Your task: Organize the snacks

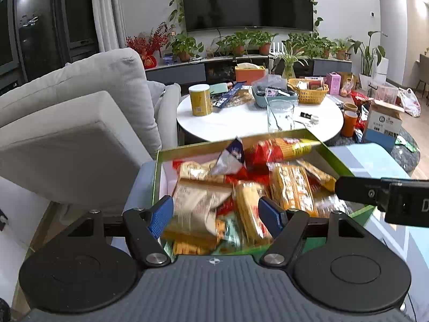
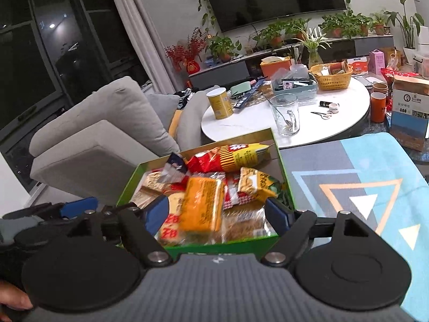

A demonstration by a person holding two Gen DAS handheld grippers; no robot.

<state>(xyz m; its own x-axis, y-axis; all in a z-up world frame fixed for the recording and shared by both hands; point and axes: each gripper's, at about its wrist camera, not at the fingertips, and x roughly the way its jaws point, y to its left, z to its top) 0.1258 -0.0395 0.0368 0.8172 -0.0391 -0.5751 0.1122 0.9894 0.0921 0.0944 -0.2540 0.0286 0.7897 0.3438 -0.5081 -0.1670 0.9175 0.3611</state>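
Observation:
A green box [image 1: 158, 177] [image 2: 222, 245] holds several snack packets in a loose heap. Among them are a red and yellow bag [image 1: 281, 147] [image 2: 236, 155], a blue and white pouch [image 1: 233, 158] [image 2: 174, 166] and an orange packet [image 2: 202, 204]. My left gripper [image 1: 215, 216] hovers over the near part of the box, jaws open, blue pads apart with no packet pinched. My right gripper [image 2: 217, 214] is also open above the box's near edge, holding nothing. In the left wrist view, one black finger of the right gripper [image 1: 375, 196] reaches in from the right.
The box rests on a blue and grey patterned mat [image 2: 348, 174]. Behind it stands a round white table [image 1: 241, 123] [image 2: 254, 126] with a yellow can [image 1: 200, 99], a glass jar [image 1: 280, 115] and a yellow basket [image 1: 308, 91]. A grey sofa [image 1: 80, 107] is on the left.

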